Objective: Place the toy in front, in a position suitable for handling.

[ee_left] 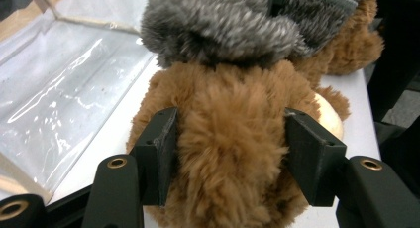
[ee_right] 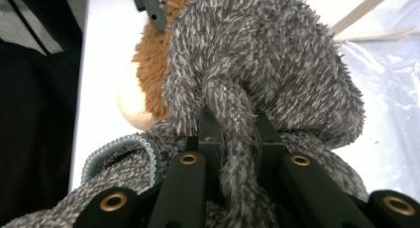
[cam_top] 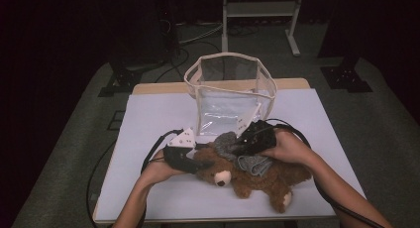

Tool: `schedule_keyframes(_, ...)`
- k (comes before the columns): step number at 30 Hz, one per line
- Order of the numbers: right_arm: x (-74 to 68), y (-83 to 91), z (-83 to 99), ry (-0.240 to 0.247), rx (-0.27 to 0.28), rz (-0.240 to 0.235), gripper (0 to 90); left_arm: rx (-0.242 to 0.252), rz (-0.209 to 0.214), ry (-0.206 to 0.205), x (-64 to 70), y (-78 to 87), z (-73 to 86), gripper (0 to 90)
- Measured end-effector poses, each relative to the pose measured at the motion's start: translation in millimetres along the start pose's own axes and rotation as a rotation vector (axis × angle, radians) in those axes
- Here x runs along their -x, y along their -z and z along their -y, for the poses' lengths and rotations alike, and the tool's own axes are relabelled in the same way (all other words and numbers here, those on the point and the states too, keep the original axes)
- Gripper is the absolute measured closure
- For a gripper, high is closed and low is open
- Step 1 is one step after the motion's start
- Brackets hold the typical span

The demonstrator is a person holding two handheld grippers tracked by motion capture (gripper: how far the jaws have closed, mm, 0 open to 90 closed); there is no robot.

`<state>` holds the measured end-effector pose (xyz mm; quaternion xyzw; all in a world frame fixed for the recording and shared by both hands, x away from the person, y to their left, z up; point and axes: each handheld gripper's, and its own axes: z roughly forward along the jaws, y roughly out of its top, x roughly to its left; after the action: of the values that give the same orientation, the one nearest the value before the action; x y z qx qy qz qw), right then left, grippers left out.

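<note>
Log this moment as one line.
left claw: shut on bear | right claw: shut on hoodie | bag: upright behind

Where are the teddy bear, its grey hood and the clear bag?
teddy bear point(cam_top: 257, 181): high view, brown belly.
grey hood point(ee_right: 277, 59): right gripper view, fuzzy crown.
clear bag point(cam_top: 218, 111): high view, front wall.

I work in what looks like a lab or recording studio, not a home. My bench point(cam_top: 148, 188) wears a plain white sheet over a wooden top and stands on grey carpet point(cam_top: 396, 134). Dark curtains close the room behind, cables point(cam_top: 198, 37) snake across the floor (plenty of them), and black stand feet point(cam_top: 346, 79) and a metal frame point(cam_top: 260, 10) wait beyond.
</note>
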<state>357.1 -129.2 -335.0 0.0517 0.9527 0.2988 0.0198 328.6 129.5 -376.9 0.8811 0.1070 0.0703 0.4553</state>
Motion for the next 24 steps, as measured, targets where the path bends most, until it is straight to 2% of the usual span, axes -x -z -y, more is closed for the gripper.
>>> schedule_keyframes(2,-1.3,2.3,1.5,0.0,-0.001,0.0,78.2,-0.007,0.003,0.003,-0.2,-0.6,-1.0,41.1)
schedule_keyframes(5,-3.5,2.3,-8.9,0.034,-0.02,-0.002,78.2,-0.019,0.005,-0.012,1.5,-2.7,0.5,48.7)
schedule_keyframes(9,-5.4,-3.2,-32.0,0.063,0.01,-0.015,78.1,-0.007,0.018,-0.007,1.2,-4.5,2.5,52.0)
schedule_keyframes(13,-4.0,-12.9,-44.2,0.064,0.032,-0.038,78.0,0.0,0.027,-0.001,1.8,-3.1,6.6,51.8)
schedule_keyframes(17,-3.0,-9.8,-34.2,0.054,0.028,-0.045,78.0,-0.001,0.033,-0.001,2.2,-2.6,7.3,51.8)
schedule_keyframes(21,-2.7,2.1,-14.4,0.023,-0.011,-0.024,78.0,0.001,0.036,0.001,2.7,-2.9,6.8,51.7)
schedule_keyframes(24,-8.1,16.4,1.1,-0.004,0.018,-0.011,78.0,0.003,0.037,0.006,2.7,-2.7,7.0,51.3)
